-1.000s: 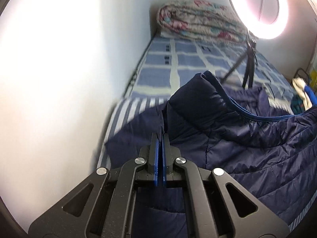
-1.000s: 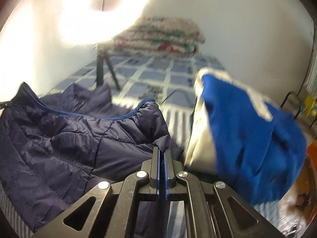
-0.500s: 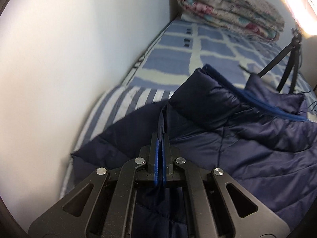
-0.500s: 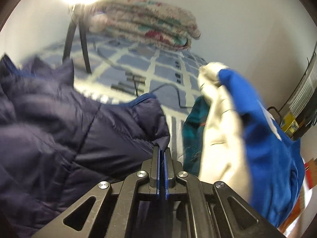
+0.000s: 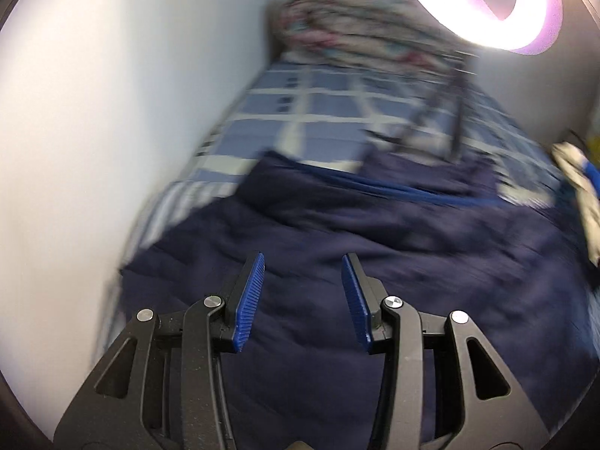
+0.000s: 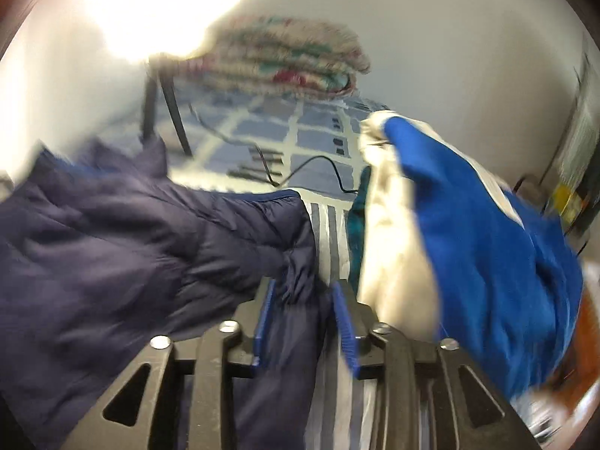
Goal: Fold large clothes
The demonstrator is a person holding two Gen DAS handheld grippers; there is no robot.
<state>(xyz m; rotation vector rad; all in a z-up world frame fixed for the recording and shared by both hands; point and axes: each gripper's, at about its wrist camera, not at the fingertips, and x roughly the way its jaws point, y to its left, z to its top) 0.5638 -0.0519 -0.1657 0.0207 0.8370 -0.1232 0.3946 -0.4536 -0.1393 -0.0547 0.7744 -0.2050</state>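
Observation:
A dark navy quilted puffer jacket (image 5: 375,255) lies spread on the bed, its blue-lined collar edge toward the far side. My left gripper (image 5: 303,262) is open above the jacket's left part, with nothing between its blue pads (image 5: 245,300). In the right wrist view the jacket (image 6: 123,240) fills the left side. My right gripper (image 6: 303,288) is open, and a bunched edge of the jacket still lies loosely between its pads (image 6: 347,322).
The bed has a blue checked sheet (image 5: 318,112) and a folded floral quilt (image 5: 360,33) at its far end. A ring light (image 5: 487,3) on a tripod stands on the bed. A white wall (image 5: 93,131) runs along the left. A blue and white garment pile (image 6: 468,232) lies to the right.
Both grippers were shut on the jacket's edges and have now opened. The jacket has dropped flatter onto the bed. Both views are blurred by motion.

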